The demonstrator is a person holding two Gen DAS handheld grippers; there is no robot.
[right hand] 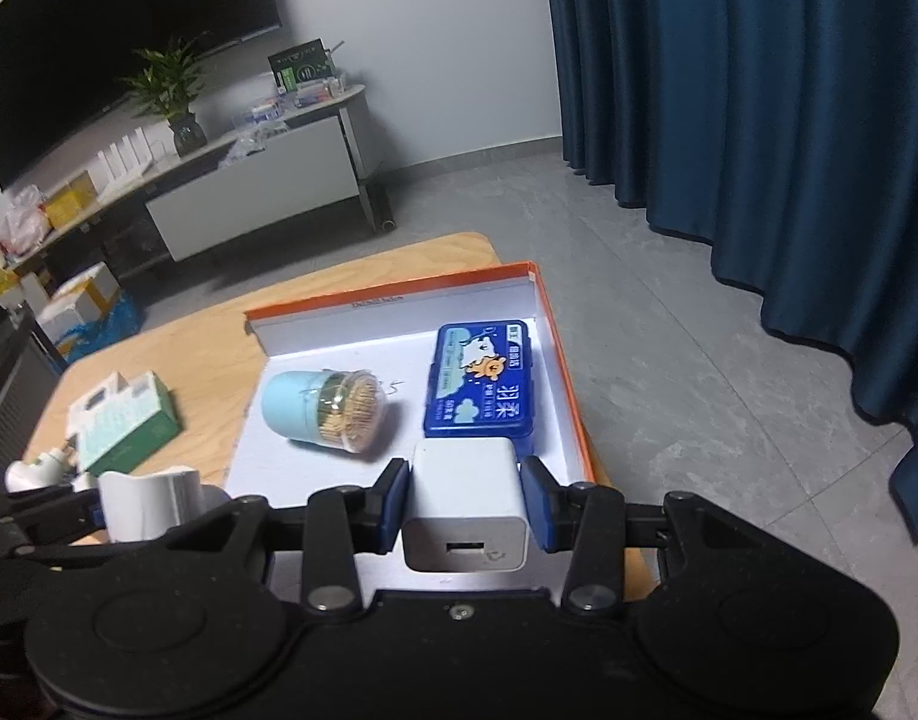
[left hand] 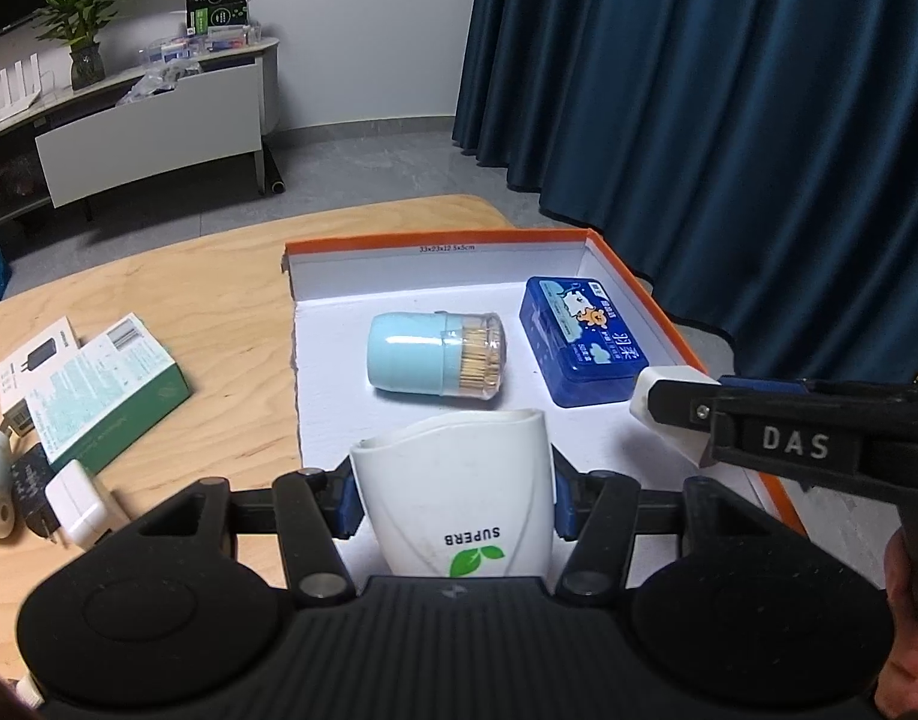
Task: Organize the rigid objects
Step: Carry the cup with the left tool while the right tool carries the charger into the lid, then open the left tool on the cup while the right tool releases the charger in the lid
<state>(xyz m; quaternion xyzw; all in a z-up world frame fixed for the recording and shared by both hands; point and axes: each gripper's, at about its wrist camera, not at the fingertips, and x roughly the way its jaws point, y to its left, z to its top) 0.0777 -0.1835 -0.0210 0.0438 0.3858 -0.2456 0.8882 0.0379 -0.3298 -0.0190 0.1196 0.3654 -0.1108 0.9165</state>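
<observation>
We see the left gripper (left hand: 453, 498) clamped on a white cup (left hand: 459, 498) (printed SUPERB), held over the near end of the orange-edged tray (left hand: 651, 294). Our right gripper (right hand: 466, 498) clasps a white charger cube (right hand: 465, 510) over the tray's near right corner. Beyond both lie a toothpick jar (left hand: 438, 357) on its side and a blue box (left hand: 579, 348); left of the tray, a green box (left hand: 108, 390) on the table (left hand: 219, 300).
</observation>
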